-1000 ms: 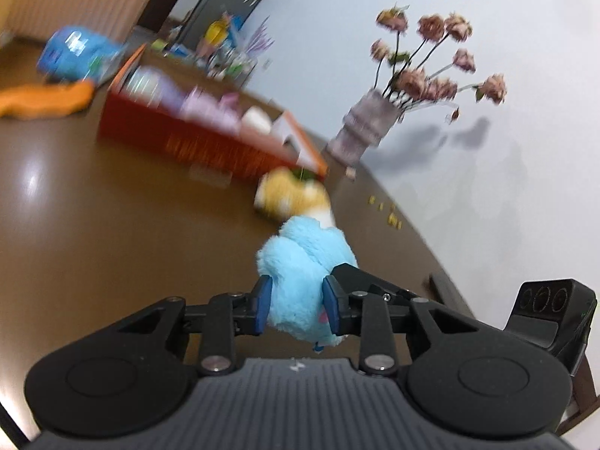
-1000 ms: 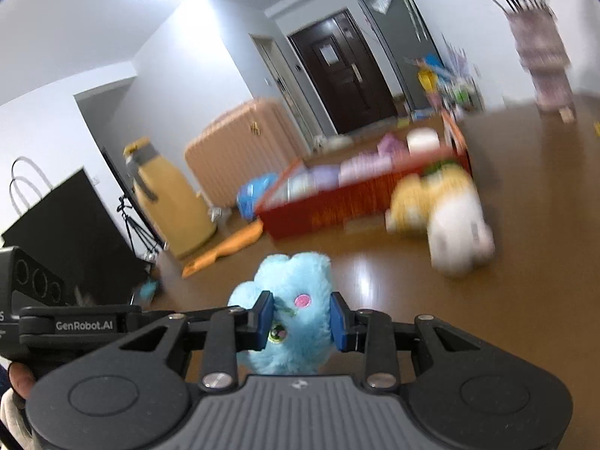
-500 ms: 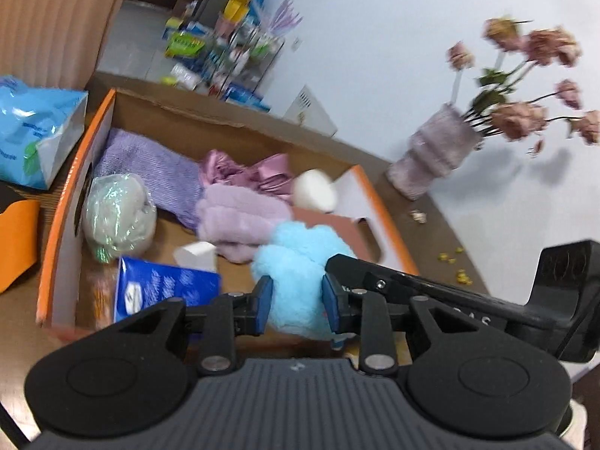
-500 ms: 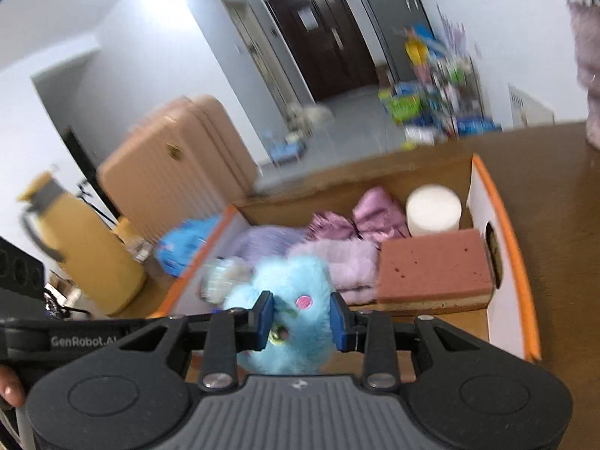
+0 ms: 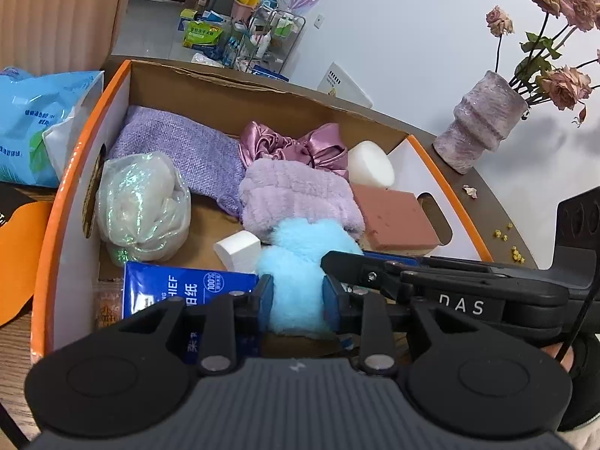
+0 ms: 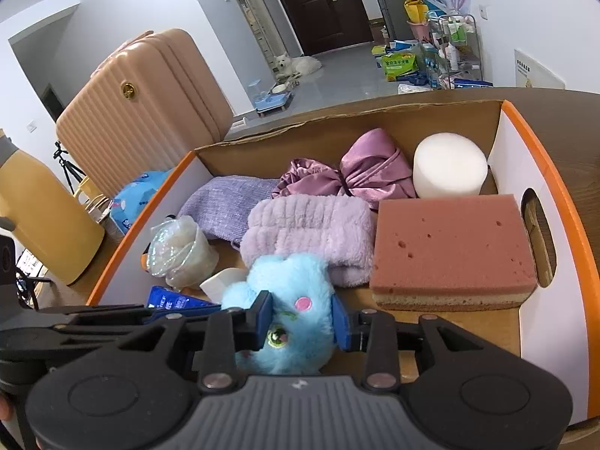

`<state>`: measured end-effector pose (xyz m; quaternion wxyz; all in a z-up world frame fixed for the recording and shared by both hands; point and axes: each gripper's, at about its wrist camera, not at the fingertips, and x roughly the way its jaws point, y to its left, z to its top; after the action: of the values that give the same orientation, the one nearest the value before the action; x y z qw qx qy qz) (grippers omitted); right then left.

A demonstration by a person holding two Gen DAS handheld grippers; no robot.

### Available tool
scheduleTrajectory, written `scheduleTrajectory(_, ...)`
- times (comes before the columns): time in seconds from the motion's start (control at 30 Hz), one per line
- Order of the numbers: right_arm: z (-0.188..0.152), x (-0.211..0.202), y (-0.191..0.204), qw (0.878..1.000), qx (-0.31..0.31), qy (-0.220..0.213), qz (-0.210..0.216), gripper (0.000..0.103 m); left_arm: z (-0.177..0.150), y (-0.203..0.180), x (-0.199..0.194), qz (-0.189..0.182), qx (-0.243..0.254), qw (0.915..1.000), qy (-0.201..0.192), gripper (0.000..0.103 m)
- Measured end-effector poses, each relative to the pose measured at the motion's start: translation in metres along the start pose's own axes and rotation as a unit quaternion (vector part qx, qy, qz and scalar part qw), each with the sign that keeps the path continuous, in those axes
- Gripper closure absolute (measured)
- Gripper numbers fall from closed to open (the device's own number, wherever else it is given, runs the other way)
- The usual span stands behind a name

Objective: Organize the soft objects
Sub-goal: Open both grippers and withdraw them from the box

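A brown wooden table [image 5: 483,183] carried an orange-rimmed cardboard box [image 5: 71,172], with a ribbed pink vase of dried roses [image 5: 476,127] at two o'clock of it. Beyond, a tan ribbed suitcase [image 6: 142,93] stood in a grey-floored room. The fluffy light-blue plush toy [image 5: 296,281] sat over the box's near end, at six o'clock of the lilac fleece bundle [image 5: 296,191]. The left gripper [image 5: 294,300] and the right gripper [image 6: 300,317] each clamped it between blue pads.

Blue tissue pack [image 5: 180,292] half behind the jaws (print only partly legible), perhaps touching the white wedge [image 5: 238,249].
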<state>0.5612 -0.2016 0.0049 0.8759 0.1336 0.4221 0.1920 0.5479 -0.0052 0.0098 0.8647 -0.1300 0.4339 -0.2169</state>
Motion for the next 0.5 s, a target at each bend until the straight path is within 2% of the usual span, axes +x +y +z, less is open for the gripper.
scheduleTrajectory(0.17, 0.003, -0.019, -0.003, 1.000, -0.005, -0.009, -0.009, 0.065, -0.003, -0.019, -0.016, 0.007, 0.017, 0.9998, -0.008, 0.054)
scheduleTrajectory(0.37, 0.002, -0.080, 0.007, 0.999, -0.019, -0.050, -0.009, 0.062, -0.009, -0.042, -0.069, 0.025, 0.041, 0.9980, -0.042, 0.053)
scheduleTrajectory(0.5, -0.009, -0.132, 0.017, 0.995, -0.047, -0.082, -0.026, 0.052, -0.022, -0.062, -0.115, 0.048, 0.068, 0.9936, -0.076, 0.052)
